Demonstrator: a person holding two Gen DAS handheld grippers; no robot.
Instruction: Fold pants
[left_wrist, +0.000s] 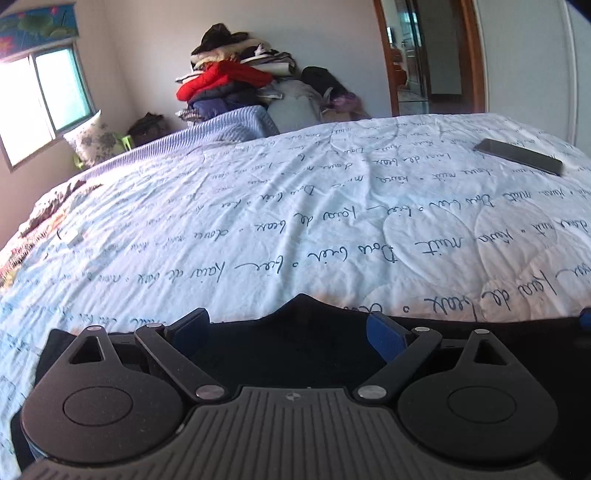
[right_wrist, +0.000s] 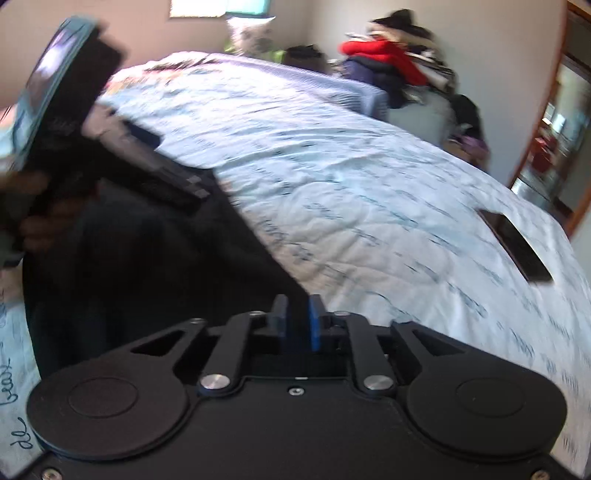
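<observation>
The black pants (left_wrist: 295, 332) lie along the near edge of the bed, under my left gripper (left_wrist: 291, 332). Its blue-padded jaws stand wide apart over the dark cloth, holding nothing. In the right wrist view the pants (right_wrist: 147, 266) spread dark across the lower left of the bed. My right gripper (right_wrist: 297, 325) has its jaws nearly together, with the pants' edge between them. The left gripper's body (right_wrist: 66, 110) shows at the upper left, over the pants. The right wrist view is blurred.
The bed has a white quilt (left_wrist: 295, 206) printed with script. A dark phone (left_wrist: 517, 157) lies at its far right, also in the right wrist view (right_wrist: 517, 247). A pile of clothes (left_wrist: 229, 81) stands by the far wall. A doorway (left_wrist: 424, 55) is at right.
</observation>
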